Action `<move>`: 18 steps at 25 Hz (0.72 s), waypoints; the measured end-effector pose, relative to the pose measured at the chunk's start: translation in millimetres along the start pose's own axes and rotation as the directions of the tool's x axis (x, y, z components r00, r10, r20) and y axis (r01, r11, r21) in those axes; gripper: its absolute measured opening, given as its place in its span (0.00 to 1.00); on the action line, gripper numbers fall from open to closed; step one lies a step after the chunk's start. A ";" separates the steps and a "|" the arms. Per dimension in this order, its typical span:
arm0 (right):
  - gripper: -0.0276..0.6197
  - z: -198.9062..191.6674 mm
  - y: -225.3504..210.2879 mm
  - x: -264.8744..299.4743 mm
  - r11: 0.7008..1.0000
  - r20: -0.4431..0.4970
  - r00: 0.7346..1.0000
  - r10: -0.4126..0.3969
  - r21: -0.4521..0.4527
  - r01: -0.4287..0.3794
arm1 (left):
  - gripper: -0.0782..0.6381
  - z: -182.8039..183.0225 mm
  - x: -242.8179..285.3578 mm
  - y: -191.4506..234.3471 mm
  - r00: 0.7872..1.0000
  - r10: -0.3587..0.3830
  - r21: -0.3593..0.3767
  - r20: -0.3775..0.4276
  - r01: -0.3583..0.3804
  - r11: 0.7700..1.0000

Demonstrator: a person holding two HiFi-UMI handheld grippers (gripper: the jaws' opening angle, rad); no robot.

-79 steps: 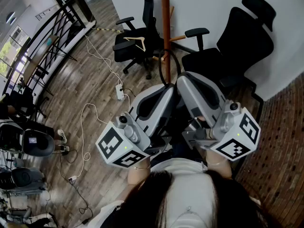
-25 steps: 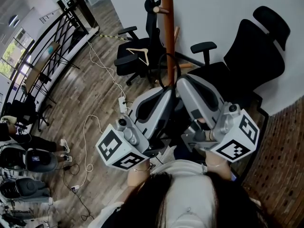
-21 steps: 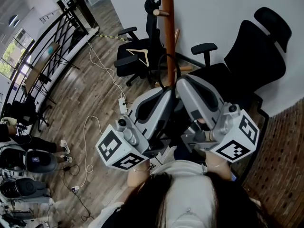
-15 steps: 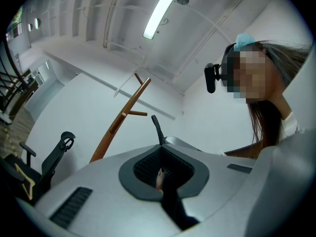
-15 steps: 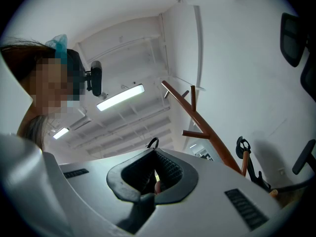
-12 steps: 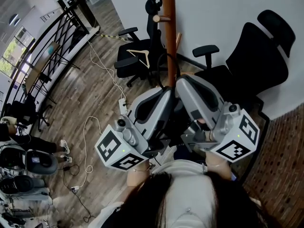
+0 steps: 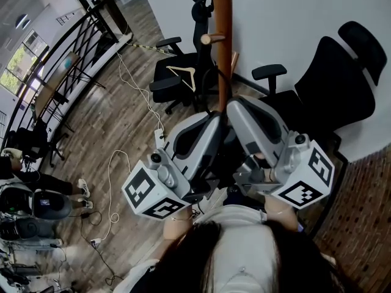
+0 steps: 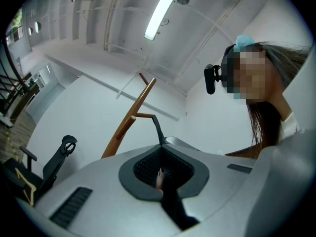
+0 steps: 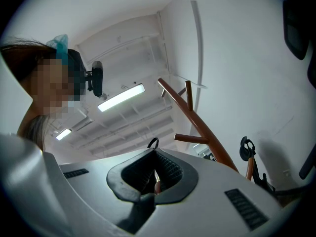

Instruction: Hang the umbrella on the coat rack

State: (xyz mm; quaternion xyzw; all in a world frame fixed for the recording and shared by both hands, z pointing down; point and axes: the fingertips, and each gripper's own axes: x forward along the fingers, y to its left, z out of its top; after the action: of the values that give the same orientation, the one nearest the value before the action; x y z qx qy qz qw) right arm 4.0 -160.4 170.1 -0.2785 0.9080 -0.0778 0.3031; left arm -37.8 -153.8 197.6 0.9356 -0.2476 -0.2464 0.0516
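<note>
In the head view my two grippers are pressed side by side, pointing up at the brown coat rack (image 7: 223,47), which has a short peg (image 7: 211,39). A dark folded umbrella (image 7: 223,154) is clamped between them, and its thin black loop (image 7: 218,90) rises beside the pole. The left gripper (image 7: 214,119) is shut on the umbrella (image 8: 170,201); the strap (image 8: 157,126) sticks up past its jaws (image 8: 161,151) toward the rack (image 8: 129,122). The right gripper (image 7: 236,107) is also shut on the umbrella (image 9: 143,201). The loop (image 9: 153,142) shows above its jaws (image 9: 154,154), the rack (image 9: 200,127) slanting behind.
A black office chair (image 7: 176,78) with a wooden hanger (image 7: 183,73) on it stands left of the rack, and a larger black chair (image 7: 333,81) stands to the right. White cables (image 7: 117,163) and a power strip (image 7: 160,140) lie on the wood floor. A black railing (image 7: 64,63) runs at far left.
The rack's pole and peg have slid lower and nearer in the head view. Both grippers keep the same hold on the umbrella, side by side.
</note>
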 end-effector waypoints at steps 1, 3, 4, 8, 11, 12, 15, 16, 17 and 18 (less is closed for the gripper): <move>0.10 0.5 0.9 -0.1 1.000 0.000 1.000 0.002 0.000 -0.002 | 0.12 0.7 -0.2 -0.8 1.000 0.001 0.001 0.002 -0.001 1.000; 0.10 1.5 2.7 1.3 1.000 0.001 1.000 0.007 -0.002 -0.007 | 0.12 2.9 -0.5 -1.5 1.000 0.002 0.005 0.006 -0.002 1.000; 0.10 2.1 3.0 2.5 1.000 0.001 1.000 0.010 -0.003 -0.010 | 0.12 4.2 -0.2 -1.1 1.000 0.002 0.006 0.008 -0.002 1.000; 0.10 5.0 -3.6 10.9 1.000 0.001 1.000 0.018 -0.002 -0.018 | 0.12 8.4 5.9 7.2 1.000 0.004 0.009 0.012 -0.004 1.000; 0.10 6.1 -16.2 21.1 1.000 0.000 1.000 0.019 0.003 -0.019 | 0.12 10.1 14.4 20.6 1.000 0.008 0.009 0.010 -0.008 1.000; 0.10 6.7 -18.5 23.0 1.000 0.001 1.000 0.019 0.004 -0.019 | 0.12 10.6 16.2 23.0 1.000 0.009 0.009 0.010 -0.009 1.000; 0.10 8.9 -19.9 25.1 1.000 0.005 1.000 0.021 0.003 -0.021 | 0.12 12.6 18.6 24.5 1.000 0.007 0.012 0.010 -0.008 1.000; 0.10 9.2 -20.5 26.1 1.000 0.006 1.000 0.022 0.004 -0.022 | 0.12 13.1 19.1 25.3 1.000 0.008 0.013 0.010 -0.008 1.000; 0.10 9.3 -21.1 27.2 1.000 0.007 1.000 0.022 0.004 -0.022 | 0.12 13.7 19.5 26.4 1.000 0.008 0.014 0.009 -0.008 1.000; 0.10 9.5 -21.5 28.2 1.000 0.007 1.000 0.022 0.004 -0.022 | 0.12 14.4 19.9 27.3 1.000 0.008 0.014 0.009 -0.008 1.000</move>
State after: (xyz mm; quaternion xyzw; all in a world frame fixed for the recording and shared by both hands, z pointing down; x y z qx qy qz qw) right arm 0.8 -193.7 154.8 -0.2679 0.9099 -0.0753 0.3077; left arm -41.8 -187.0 182.4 0.9338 -0.2533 -0.2489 0.0450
